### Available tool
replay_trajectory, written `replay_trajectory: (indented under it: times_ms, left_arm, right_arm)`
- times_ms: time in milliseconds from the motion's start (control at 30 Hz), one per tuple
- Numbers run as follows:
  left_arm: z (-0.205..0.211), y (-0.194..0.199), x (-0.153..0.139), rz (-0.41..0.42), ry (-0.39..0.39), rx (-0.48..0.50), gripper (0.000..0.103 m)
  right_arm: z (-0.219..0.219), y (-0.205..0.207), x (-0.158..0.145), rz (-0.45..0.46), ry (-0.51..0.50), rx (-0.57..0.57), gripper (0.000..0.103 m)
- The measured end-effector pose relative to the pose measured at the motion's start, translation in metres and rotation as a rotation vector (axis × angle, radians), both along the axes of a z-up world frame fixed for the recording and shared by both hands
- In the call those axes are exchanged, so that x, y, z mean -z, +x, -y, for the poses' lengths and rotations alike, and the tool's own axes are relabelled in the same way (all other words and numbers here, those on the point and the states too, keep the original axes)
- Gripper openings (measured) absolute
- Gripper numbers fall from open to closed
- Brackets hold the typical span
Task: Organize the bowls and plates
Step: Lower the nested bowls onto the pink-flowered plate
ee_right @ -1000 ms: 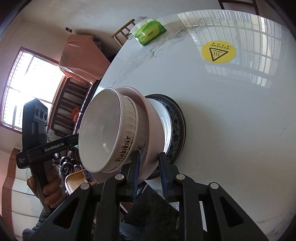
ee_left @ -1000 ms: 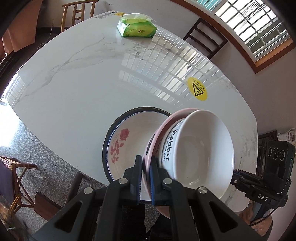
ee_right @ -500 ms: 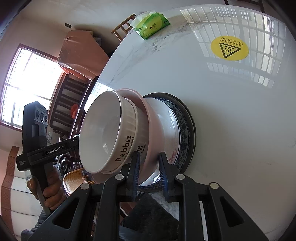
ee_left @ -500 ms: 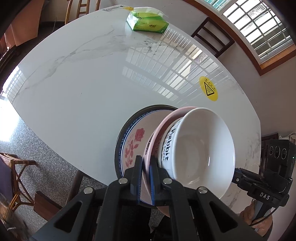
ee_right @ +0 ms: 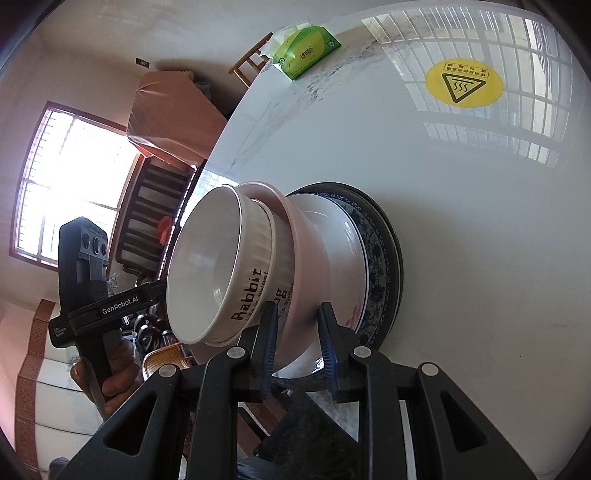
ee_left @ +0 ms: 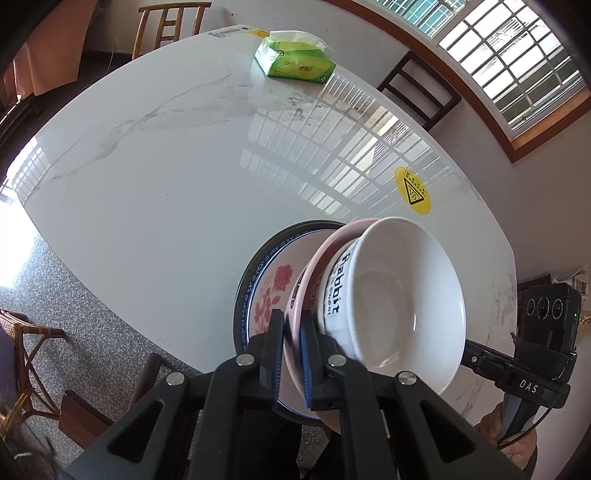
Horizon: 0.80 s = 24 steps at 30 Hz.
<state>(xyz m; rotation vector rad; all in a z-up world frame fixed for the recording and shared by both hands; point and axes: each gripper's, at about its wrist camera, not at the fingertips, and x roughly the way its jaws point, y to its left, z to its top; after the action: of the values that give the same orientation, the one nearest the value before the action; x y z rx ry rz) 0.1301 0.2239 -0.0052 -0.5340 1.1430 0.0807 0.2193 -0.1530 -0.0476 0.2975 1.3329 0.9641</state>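
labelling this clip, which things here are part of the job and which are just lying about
Job: white bowl, pink bowl, rose plate, dark plate, left gripper, right gripper.

Lying about: tissue pack, yellow sticker, chairs.

You have a glossy white marble table [ee_left: 155,177], wooden chairs [ee_left: 168,22] around it, barred windows [ee_left: 517,62] pouring daylight.

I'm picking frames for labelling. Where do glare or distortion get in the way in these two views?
Left wrist view: window reflections streak the table near the yellow sticker; fisheye bends its edge; the white bowl stays sharp. Right wrist view: the window is blown out; lettering on the pink bowl is partly hidden.
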Motion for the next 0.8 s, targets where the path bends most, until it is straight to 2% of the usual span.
replay_trajectory:
  times_ms: [133, 233, 300, 400, 500, 600, 700, 733, 800]
  left_arm:
    - [0.001, -0.010, -0.002, 0.083, 0.039, -0.012, 0.011]
    - [0.000, -0.018, -0.002, 0.135, 0.063, -0.036, 0.018]
    - [-0.003, -0.023, -0.002, 0.169, 0.056, -0.045, 0.020]
    - [-0.002, -0.035, -0.007, 0.243, 0.060, -0.059, 0.020]
    - [0.003, -0.053, -0.014, 0.319, 0.142, -0.077, 0.020]
    - [0.015, -0.074, -0.016, 0.379, 0.235, -0.096, 0.022]
    - [0.030, -0.093, -0.012, 0.412, 0.332, -0.114, 0.022]
    - [0.035, -0.099, -0.011, 0.424, 0.364, -0.118, 0.022]
    - [0.046, -0.109, -0.006, 0.455, 0.408, -0.119, 0.023]
  right_arm:
    - [0.002, -0.006, -0.003, 0.056, 0.003, 0.010, 0.029]
    - [0.003, -0.015, -0.008, 0.146, -0.011, 0.025, 0.038]
    - [0.005, -0.019, -0.009, 0.176, 0.005, 0.035, 0.050]
    - [0.011, -0.023, -0.009, 0.200, 0.043, 0.070, 0.054]
    - [0.016, -0.034, -0.015, 0.261, 0.085, 0.117, 0.055]
    - [0.016, -0.057, -0.028, 0.404, 0.078, 0.149, 0.058]
    - [0.013, -0.093, -0.045, 0.632, 0.076, 0.181, 0.062]
    - [0.011, -0.106, -0.049, 0.713, 0.081, 0.193, 0.067]
    - [0.010, -0.131, -0.054, 0.858, 0.098, 0.226, 0.092]
